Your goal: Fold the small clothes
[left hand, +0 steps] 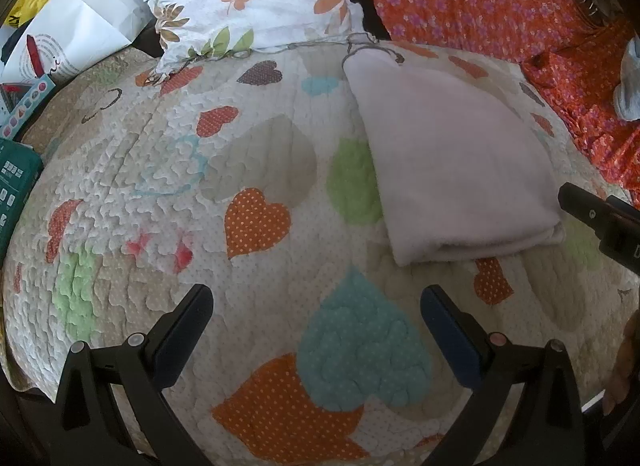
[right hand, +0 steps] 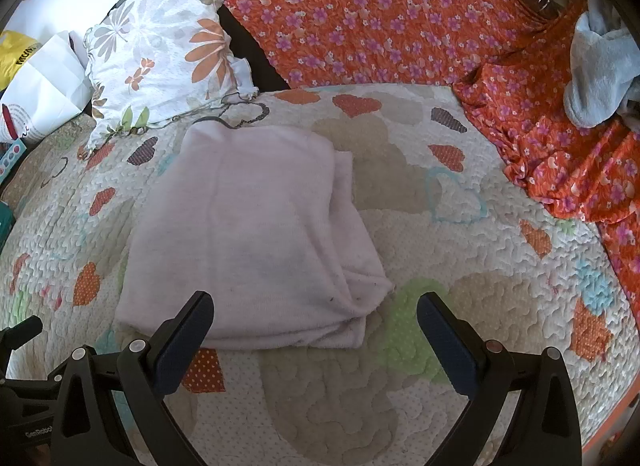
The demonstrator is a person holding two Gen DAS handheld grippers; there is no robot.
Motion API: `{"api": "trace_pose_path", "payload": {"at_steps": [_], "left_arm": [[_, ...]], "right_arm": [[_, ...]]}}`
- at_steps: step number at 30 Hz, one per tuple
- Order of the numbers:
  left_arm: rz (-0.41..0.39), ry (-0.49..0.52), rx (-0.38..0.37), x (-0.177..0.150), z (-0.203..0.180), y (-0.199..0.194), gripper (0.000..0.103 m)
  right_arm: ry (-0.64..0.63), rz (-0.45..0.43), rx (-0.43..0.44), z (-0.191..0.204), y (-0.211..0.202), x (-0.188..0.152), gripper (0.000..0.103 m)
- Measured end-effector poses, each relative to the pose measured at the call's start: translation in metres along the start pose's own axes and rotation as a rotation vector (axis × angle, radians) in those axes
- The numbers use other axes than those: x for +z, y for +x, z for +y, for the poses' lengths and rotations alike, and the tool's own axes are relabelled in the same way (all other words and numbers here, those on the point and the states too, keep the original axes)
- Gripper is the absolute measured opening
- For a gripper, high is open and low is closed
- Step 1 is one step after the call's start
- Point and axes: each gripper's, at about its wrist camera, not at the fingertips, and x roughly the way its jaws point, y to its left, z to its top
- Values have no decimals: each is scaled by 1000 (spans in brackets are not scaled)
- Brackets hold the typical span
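Lying folded on heart-print quilt [right hand: 460,266], pale pink garment [right hand: 256,242] looks near done: layered edges stacked at near right corner, compact rectangle. Left gripper [left hand: 316,330] hovers over bare quilt, jaws wide, empty. Right gripper [right hand: 316,334] sits just short of garment's near edge, jaws wide, empty. Possibly left: grey-blue fleece item [right hand: 600,77] on orange floral sheet [right hand: 380,17]. Right view alone shows stacked layers clearly; left view alone shows teal box [left hand: 16,193] at quilt's edge.
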Motion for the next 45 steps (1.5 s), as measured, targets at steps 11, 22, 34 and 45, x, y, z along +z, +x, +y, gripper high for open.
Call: {"api": "trace_pose_path", "payload": {"at_steps": [11,22,34,45], "left_arm": [[3,12,-4,-1,-4,0,103],[11,13,-5,-2,-3,2,103],[17,13,-9,-4,-4,5,103],[21,14,-9,-4,-3,6,103]], "right_arm": [[1,1,2,-1,0,0,103],[3,1,1,-1,0,1,103],[5,1,1,0,0,0,103],[5,2,0,0,0,0,103]]}}
